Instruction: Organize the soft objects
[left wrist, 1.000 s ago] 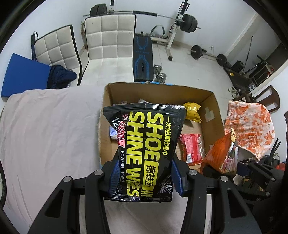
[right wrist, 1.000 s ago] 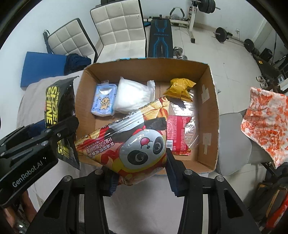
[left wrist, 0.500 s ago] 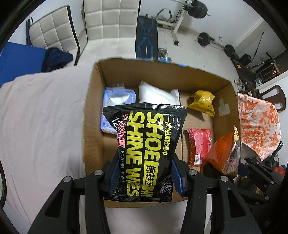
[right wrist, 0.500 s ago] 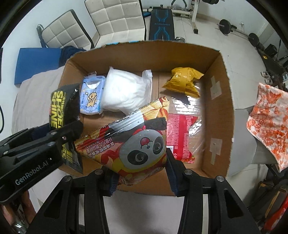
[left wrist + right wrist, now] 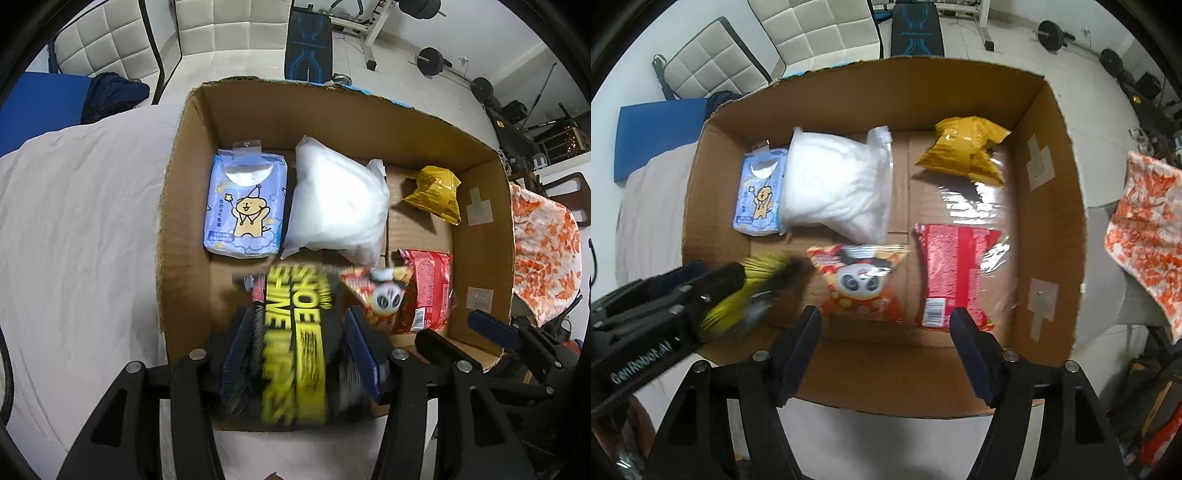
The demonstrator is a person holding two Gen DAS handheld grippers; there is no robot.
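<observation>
A cardboard box (image 5: pixel 184 206) (image 5: pixel 1056 206) holds a blue tissue pack (image 5: pixel 245 210) (image 5: pixel 759 197), a white bag (image 5: pixel 336 210) (image 5: pixel 836 188), a yellow pouch (image 5: pixel 434 194) (image 5: pixel 967 151) and a red packet (image 5: pixel 428 291) (image 5: pixel 951 273). My left gripper (image 5: pixel 295 350) is over the box's near left corner with its fingers apart; the black shoe wipes pack (image 5: pixel 295 339) (image 5: pixel 753 291) is blurred between them, dropping. My right gripper (image 5: pixel 886 350) is open and empty above the near wall. The panda snack bag (image 5: pixel 862 284) (image 5: pixel 384 295) lies on the box floor.
The box sits on a pale cloth (image 5: pixel 81 229). An orange-patterned cloth (image 5: pixel 543 243) hangs to the right. White padded chairs (image 5: pixel 812 29), a blue mat (image 5: pixel 657 129) and gym weights (image 5: pixel 432 61) stand behind the box.
Both grippers moved forward over the box. My right gripper opened and the panda bag fell onto the box floor. My left gripper's fingers spread and the wipes pack is slipping down.
</observation>
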